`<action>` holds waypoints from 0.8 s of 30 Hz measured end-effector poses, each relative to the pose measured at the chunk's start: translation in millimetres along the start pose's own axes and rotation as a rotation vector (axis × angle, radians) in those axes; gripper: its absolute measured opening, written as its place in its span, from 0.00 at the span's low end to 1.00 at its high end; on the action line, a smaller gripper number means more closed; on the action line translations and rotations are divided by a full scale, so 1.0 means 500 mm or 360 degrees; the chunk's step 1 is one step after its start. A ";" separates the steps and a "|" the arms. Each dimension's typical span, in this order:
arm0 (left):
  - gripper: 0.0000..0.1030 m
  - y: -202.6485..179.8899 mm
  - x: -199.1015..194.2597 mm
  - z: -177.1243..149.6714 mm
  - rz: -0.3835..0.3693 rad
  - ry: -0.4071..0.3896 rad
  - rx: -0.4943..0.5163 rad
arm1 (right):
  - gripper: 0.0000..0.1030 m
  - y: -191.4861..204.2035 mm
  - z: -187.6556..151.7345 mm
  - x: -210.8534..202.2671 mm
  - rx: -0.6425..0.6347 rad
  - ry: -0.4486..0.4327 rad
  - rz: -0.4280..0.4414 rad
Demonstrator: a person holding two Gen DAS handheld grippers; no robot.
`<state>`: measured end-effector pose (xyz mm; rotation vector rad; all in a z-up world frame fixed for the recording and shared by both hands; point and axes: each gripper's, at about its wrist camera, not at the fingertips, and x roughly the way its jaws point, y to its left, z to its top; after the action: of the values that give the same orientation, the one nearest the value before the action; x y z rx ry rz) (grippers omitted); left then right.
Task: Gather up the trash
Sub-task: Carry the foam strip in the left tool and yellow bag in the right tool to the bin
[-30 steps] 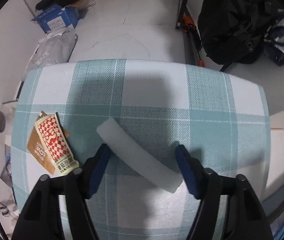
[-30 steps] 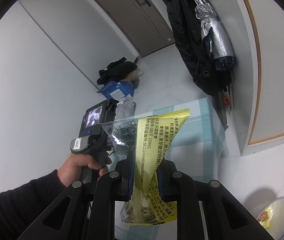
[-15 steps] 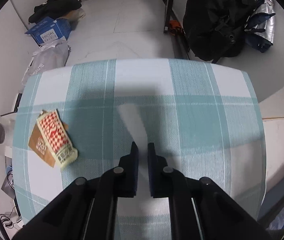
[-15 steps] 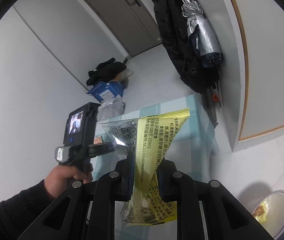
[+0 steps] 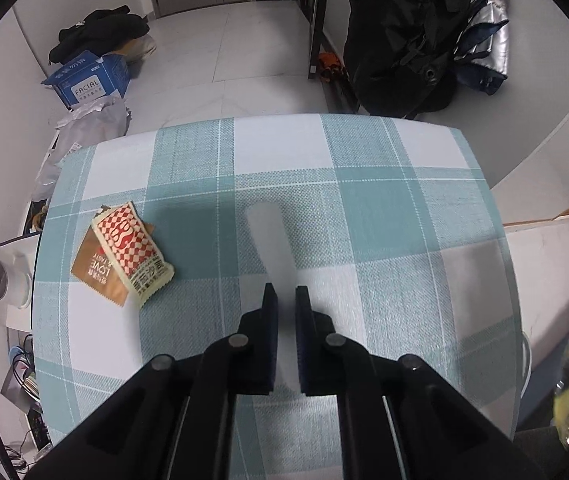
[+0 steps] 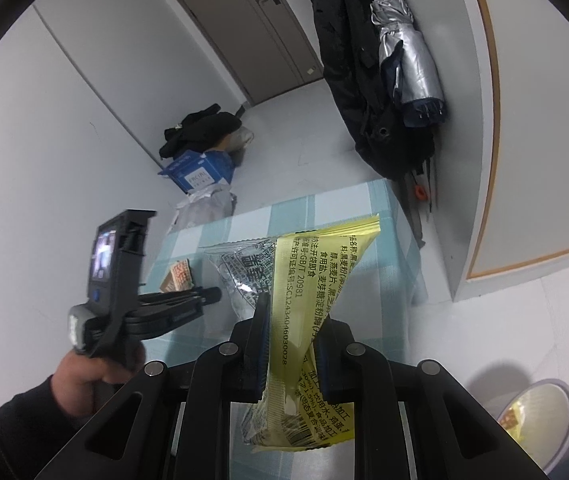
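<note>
A white foam strip point(image 5: 270, 240) sticks out ahead of my left gripper point(image 5: 283, 294), which is shut on its near end above the checked tablecloth point(image 5: 384, 200). Left of it on the cloth, a red-and-white checked packet point(image 5: 132, 244) lies on top of a brown packet point(image 5: 92, 268). My right gripper point(image 6: 292, 320) is shut on a yellow and clear snack wrapper point(image 6: 316, 264), held in the air at the table's near side. In the right wrist view a hand point(image 6: 84, 376) holds the left gripper point(image 6: 204, 296) over the table, near the packets point(image 6: 180, 276).
A round bin point(image 6: 540, 420) with yellow trash inside stands on the floor at the lower right. A blue carton point(image 5: 88, 80), dark clothes and a grey bag lie on the floor beyond the table. A black coat and a silver umbrella point(image 6: 408, 60) hang at the right.
My left gripper has shut on the white strip, which now lies in line with the fingers, and has pulled back from the table with it. The right gripper still holds the wrapper in the same place.
</note>
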<state>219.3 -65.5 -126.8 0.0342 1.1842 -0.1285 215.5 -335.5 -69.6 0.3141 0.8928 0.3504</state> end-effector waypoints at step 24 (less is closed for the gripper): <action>0.04 -0.010 -0.198 -0.040 -0.0303 -0.0355 0.0069 | 0.17 0.036 -0.020 0.042 -0.0062 0.0069 -0.0072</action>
<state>163.7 -60.7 -42.4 -0.0537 0.9601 -0.3176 216.8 -309.1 -82.9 0.2509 0.9334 0.3333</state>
